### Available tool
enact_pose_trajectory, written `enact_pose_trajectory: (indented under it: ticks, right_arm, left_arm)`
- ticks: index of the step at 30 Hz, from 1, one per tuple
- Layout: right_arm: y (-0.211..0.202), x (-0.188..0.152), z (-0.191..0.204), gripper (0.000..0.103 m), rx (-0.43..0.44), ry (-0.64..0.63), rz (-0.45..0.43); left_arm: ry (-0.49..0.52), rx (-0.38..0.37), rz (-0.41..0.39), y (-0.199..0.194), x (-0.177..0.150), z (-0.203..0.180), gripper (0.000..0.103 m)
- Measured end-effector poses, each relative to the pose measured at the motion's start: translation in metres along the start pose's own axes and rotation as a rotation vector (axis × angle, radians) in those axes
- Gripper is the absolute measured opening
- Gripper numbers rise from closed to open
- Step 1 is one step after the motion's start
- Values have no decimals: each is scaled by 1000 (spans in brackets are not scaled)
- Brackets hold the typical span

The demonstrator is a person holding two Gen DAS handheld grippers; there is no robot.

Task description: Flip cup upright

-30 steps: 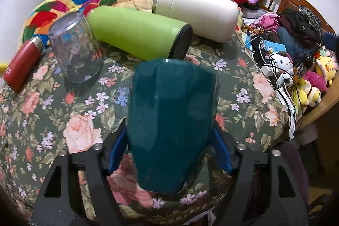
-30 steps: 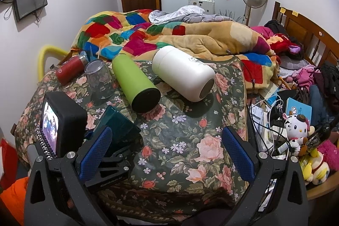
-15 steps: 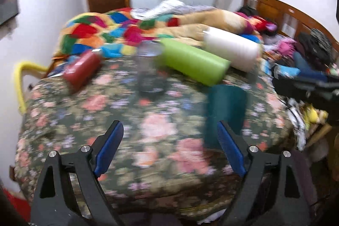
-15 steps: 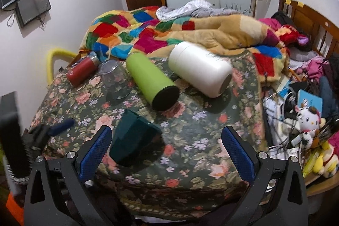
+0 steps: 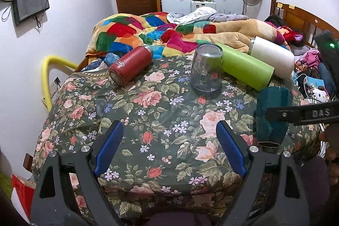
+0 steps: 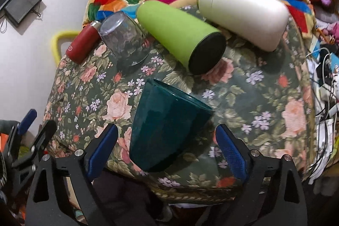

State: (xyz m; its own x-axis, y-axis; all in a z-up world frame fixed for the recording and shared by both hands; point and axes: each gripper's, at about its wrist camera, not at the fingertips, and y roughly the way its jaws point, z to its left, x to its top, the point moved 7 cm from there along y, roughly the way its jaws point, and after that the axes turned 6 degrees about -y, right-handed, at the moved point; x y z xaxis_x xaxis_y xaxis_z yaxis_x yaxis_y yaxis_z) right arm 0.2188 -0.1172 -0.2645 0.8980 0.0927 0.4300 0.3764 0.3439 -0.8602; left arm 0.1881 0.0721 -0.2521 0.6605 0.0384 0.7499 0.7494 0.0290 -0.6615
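A dark teal cup (image 6: 167,126) stands upright on the floral tablecloth (image 6: 264,99) near the front edge, its open rim facing up. My right gripper (image 6: 166,148) is open, its blue pads on either side of the cup and apart from it. The cup also shows at the right of the left wrist view (image 5: 272,115), partly behind the right gripper's black arm. My left gripper (image 5: 169,151) is open and empty over the tablecloth, left of the cup. A clear glass (image 5: 206,70) stands upside down further back.
A green bottle (image 6: 182,35), a white bottle (image 6: 241,14) and a red bottle (image 5: 130,66) lie on their sides at the back. A colourful blanket (image 5: 148,33) is piled behind. Cables and toys (image 5: 317,92) lie off the right edge.
My left gripper let go of the teal cup and drew back to the left. My right gripper moved in so its open fingers flank the cup.
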Motion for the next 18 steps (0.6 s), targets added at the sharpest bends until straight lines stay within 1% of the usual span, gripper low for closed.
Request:
enact_pose_trajectory:
  ticks: [6, 8, 9, 10, 11, 15, 18]
  right_arm:
    - [16, 7, 5, 91, -34, -20, 20]
    - [21, 10, 7, 87, -45, -40, 32]
    - [23, 11, 8, 83, -49, -52, 38]
    - [25, 12, 9, 77, -54, -64, 44]
    - [27, 13, 11, 74, -59, -83, 53]
    - [26, 12, 14, 74, -72, -137, 62]
    - [23, 12, 15, 74, -66, -149, 62]
  left_arm:
    - [-20, -24, 12, 4, -2, -2, 89]
    - [-26, -29, 18, 5, -3, -3, 89]
    - [-28, -31, 19, 5, -2, -3, 89]
    - [-29, -33, 20, 5, -2, -4, 89]
    - [-29, -35, 20, 5, -1, -4, 89]
    - [-24, -45, 16, 1, 1, -10, 89]
    - [-21, -52, 11, -2, 4, -14, 89]
